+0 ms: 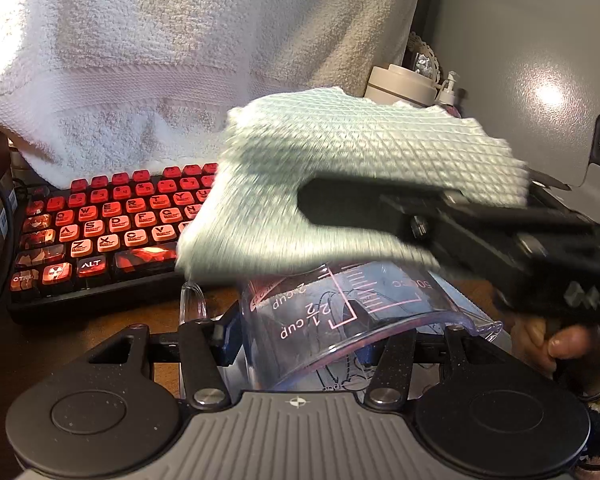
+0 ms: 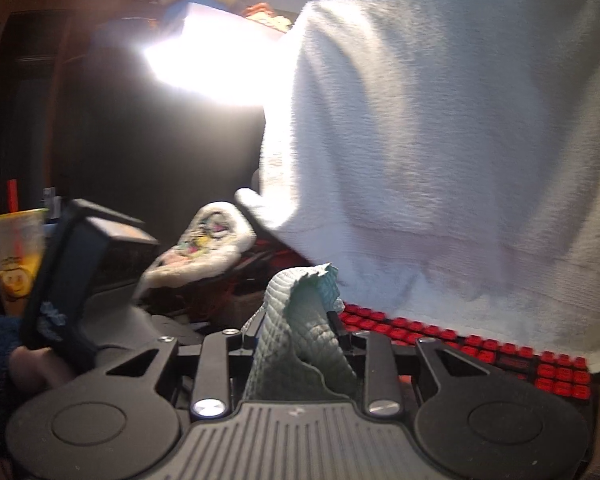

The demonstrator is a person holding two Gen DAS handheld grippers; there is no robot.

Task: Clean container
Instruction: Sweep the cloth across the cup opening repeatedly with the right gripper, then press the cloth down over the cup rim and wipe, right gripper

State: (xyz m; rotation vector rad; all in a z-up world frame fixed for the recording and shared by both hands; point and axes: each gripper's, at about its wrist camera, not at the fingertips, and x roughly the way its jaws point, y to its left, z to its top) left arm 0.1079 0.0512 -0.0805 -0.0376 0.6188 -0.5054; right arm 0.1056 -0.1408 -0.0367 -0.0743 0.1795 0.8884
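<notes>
Two grippers share the job: the left gripper [image 1: 296,336] clamps the clear cup [image 1: 340,312] low and near, on its side, while the right gripper [image 2: 296,344] pinches a pale cloth [image 1: 340,176] just above it. Wiping looks to be in hand; next, the cloth must go down into the cup's mouth.

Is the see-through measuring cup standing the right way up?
No, the measuring cup is held tipped over in the left gripper, so its printed cup marks read upside down.
</notes>
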